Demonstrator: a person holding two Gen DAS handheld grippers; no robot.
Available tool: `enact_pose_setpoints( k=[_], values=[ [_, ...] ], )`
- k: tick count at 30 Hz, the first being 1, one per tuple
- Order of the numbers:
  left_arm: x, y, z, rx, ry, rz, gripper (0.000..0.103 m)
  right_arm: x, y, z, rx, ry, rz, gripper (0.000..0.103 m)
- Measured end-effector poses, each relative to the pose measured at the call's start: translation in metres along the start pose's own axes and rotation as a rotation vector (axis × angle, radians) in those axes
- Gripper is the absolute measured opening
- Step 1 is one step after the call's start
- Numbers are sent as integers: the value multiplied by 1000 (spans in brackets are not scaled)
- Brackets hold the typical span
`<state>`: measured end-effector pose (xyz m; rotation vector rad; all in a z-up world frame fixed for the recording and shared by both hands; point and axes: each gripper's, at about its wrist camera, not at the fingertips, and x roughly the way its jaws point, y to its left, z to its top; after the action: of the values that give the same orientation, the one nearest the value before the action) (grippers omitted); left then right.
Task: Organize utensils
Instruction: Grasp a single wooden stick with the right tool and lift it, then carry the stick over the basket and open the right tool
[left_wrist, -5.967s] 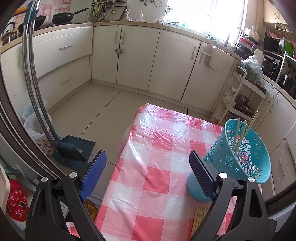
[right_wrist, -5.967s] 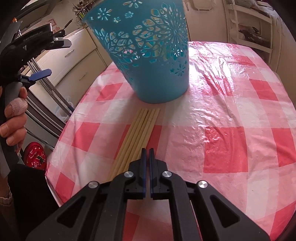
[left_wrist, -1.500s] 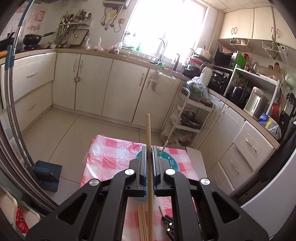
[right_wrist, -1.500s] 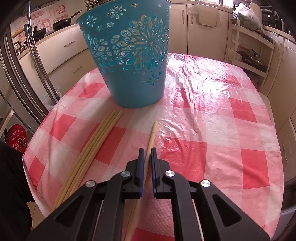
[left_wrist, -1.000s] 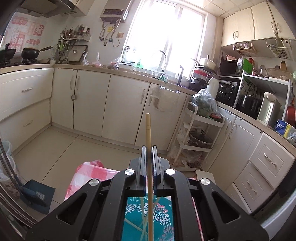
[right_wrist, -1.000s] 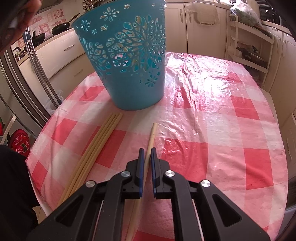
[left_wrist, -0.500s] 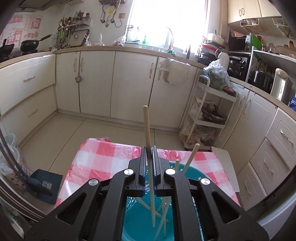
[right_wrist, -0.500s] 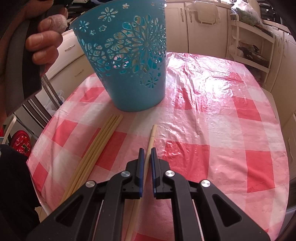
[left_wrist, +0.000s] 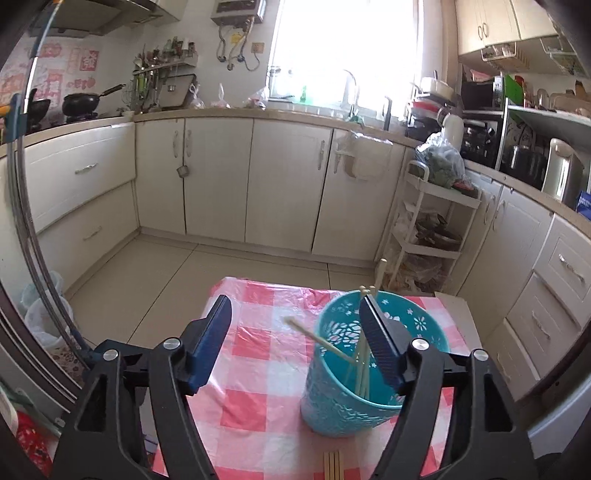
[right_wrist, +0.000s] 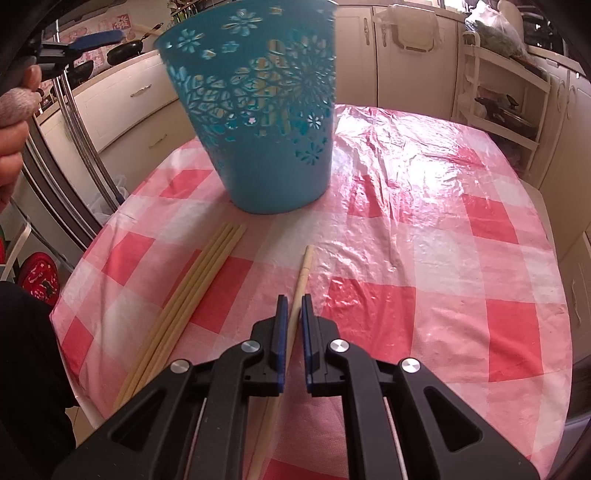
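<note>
A teal cut-out holder (left_wrist: 347, 395) stands on the red-and-white checked tablecloth (left_wrist: 255, 354) with several wooden chopsticks (left_wrist: 360, 369) leaning inside it. My left gripper (left_wrist: 295, 332) is open and empty, held above the holder's left rim. In the right wrist view the holder (right_wrist: 258, 122) stands ahead. My right gripper (right_wrist: 293, 317) is shut on a single chopstick (right_wrist: 303, 267) lying on the cloth. A bundle of several chopsticks (right_wrist: 192, 295) lies to its left; their ends also show in the left wrist view (left_wrist: 333, 465).
The table's left edge (right_wrist: 85, 266) drops to the floor. Kitchen cabinets (left_wrist: 221, 184) and a white trolley (left_wrist: 428, 236) stand beyond the table. A hand (right_wrist: 11, 140) holding the other gripper shows at far left.
My left gripper has opened and let its chopstick go into the holder, then pulled back and up. My right gripper stays shut on the single chopstick on the cloth.
</note>
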<state>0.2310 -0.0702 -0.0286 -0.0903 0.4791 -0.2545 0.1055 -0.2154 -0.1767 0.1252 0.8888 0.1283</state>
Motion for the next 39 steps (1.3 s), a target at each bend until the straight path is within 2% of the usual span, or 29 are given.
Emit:
enact_pose_setpoints(
  k=[4,7,9,13,15,18,28,34,36,39],
  values=[
    [-23,22,2,-82,-88,-69,71,0,7,-2,-43,-9,-39,8],
    [-27,39,2,-140,-109,-77,71,-1,9,-3,-51,-11,-51,8],
    [-22,50,-1,-174,-88,-59,72,-1,12,-4,-67,-15,-68,8],
    [4,66,-12,-208,30,32,72,-2,13,-6,-69,-24,-77,7],
    [15,71,-17,-211,76,70,72,-3,6,-5,-16,-17,-43,6],
    [25,73,-22,-208,121,83,72,-12,-10,-3,81,-19,28,6],
    [34,65,-30,-171,150,92,72,-64,-23,13,218,-127,221,6],
    [36,69,-31,-198,157,99,72,-111,-25,61,250,-283,313,6],
    [36,70,-31,-203,156,101,73,-126,-22,90,244,-365,329,6],
    [36,69,-32,-201,150,108,75,-138,-12,138,219,-481,308,6]
  ],
)
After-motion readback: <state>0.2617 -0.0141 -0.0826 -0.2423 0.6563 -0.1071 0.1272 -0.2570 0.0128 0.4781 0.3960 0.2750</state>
